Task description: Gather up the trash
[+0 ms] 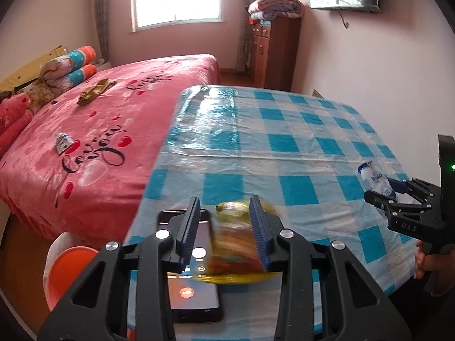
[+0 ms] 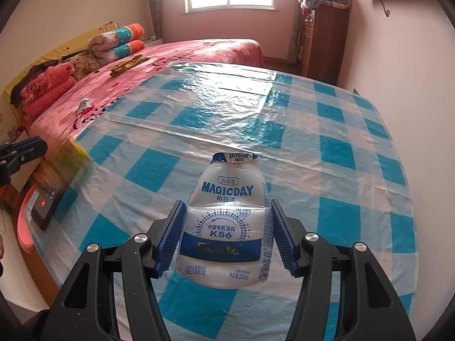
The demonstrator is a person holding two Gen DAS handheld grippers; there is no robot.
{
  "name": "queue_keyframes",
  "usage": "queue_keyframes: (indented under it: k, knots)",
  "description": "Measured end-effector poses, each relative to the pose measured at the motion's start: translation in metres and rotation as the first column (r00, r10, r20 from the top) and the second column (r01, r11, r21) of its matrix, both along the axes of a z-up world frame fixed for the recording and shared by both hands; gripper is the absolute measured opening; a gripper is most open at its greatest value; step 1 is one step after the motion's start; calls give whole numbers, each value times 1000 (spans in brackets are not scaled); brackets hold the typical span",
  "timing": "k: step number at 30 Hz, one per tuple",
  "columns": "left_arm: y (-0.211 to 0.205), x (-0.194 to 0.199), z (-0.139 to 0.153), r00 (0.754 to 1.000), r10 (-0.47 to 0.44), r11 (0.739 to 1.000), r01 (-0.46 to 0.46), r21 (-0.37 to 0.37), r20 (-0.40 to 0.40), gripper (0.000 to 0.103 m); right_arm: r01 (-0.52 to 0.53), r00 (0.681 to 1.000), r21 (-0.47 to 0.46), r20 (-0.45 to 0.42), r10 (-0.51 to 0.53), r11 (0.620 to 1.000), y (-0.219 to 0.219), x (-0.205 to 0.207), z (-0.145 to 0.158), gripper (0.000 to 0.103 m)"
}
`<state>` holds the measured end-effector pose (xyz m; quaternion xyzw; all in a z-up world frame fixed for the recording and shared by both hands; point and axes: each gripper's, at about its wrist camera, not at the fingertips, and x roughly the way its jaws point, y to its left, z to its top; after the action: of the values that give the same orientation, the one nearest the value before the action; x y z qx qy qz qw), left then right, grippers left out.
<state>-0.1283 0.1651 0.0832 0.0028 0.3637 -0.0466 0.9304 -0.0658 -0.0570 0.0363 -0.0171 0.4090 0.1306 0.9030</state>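
Crinkled yellow snack wrapper [image 1: 241, 244] pinched between narrowed jaws of left gripper [image 1: 227, 233], lifted off the checked worktop [image 1: 284, 130] beside a phone [image 1: 193, 270]. Squashed Magicday bottle [image 2: 224, 221] clamped at its waist by right gripper [image 2: 226, 236], held clear above the cloth, probably for binning both together.

Blue-and-white checked tablecloth [image 2: 335, 153] – plastic sheet, glossy, creased, w/ window glare. Squashed clear plastic drink bottle [image 2: 224, 227]: thin, shiny, printed film label, crinkled foil lid. Yellow snack wrapper [image 1: 239, 241] – glossy film, blurred. Black phone [image 1: 193, 284], smooth glass face. Gripper frames matt black plastic w/ bright metal pins; ribbed blue pads [image 2: 170, 241], prob. rubber. Pink bedspread [image 1: 93, 130] – plush matt cloth. Brown cabinet [image 1: 273, 54]: wood.
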Motion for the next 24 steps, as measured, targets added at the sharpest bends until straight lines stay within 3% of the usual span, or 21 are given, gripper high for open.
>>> queue_keyframes:
  k: [7, 12, 15, 24]
  knots:
    - [24, -2, -3, 999, 27, 998, -28, -51, -22, 38, -26, 1000, -20, -13, 26, 999, 15, -1, -6, 60]
    - [11, -3, -11, 998, -33, 994, 27, -108, -58, 42, -43, 999, -26, -27, 42, 999, 21, -2, -12, 60]
    - [-10, -4, -18, 994, -84, 994, 79, -79, -71, 54, -51, 998, -22, -30, 50, 998, 23, -3, -14, 60]
    - [-33, 18, -46, 979, -121, 991, 109, -77, -166, 54, -56, 998, 9, -38, 57, 998, 17, -5, -21, 60]
